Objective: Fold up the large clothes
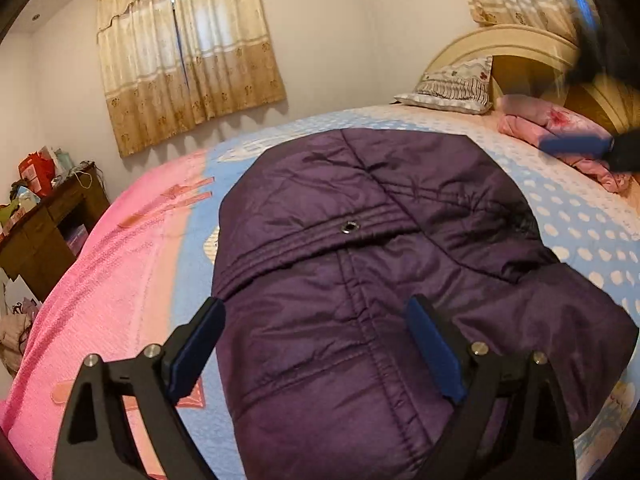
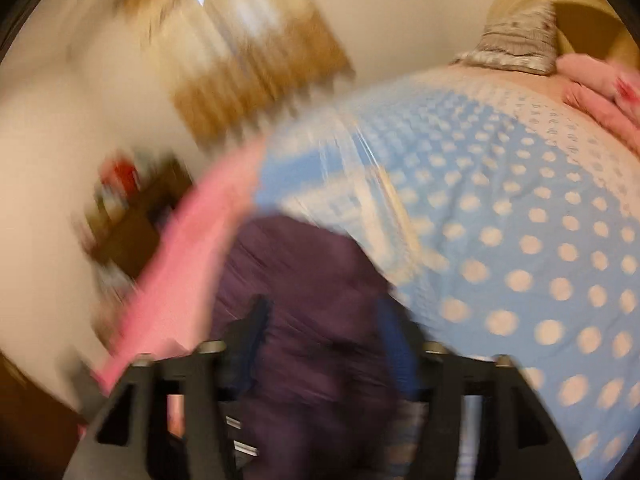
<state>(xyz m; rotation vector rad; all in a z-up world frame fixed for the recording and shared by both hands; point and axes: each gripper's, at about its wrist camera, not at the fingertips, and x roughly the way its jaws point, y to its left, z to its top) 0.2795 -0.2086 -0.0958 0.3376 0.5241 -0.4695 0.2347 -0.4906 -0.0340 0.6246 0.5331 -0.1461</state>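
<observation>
A large dark purple padded jacket (image 1: 360, 248) lies folded on the bed, a metal eyelet (image 1: 350, 227) on its upper flap. My left gripper (image 1: 316, 320) is open just above the jacket's near part, one blue-padded finger on each side, holding nothing. My right gripper (image 2: 324, 328) shows in its own blurred view, jaws apart over the jacket (image 2: 304, 280), nothing between them. It also shows blurred in the left wrist view (image 1: 576, 146), above the bed at the far right.
The bed (image 1: 568, 216) has a blue dotted and pink cover. A striped pillow (image 1: 456, 84) and folded pink bedding (image 1: 560, 128) lie by the headboard. A cluttered wooden desk (image 1: 44, 216) stands left, below curtains (image 1: 188, 60).
</observation>
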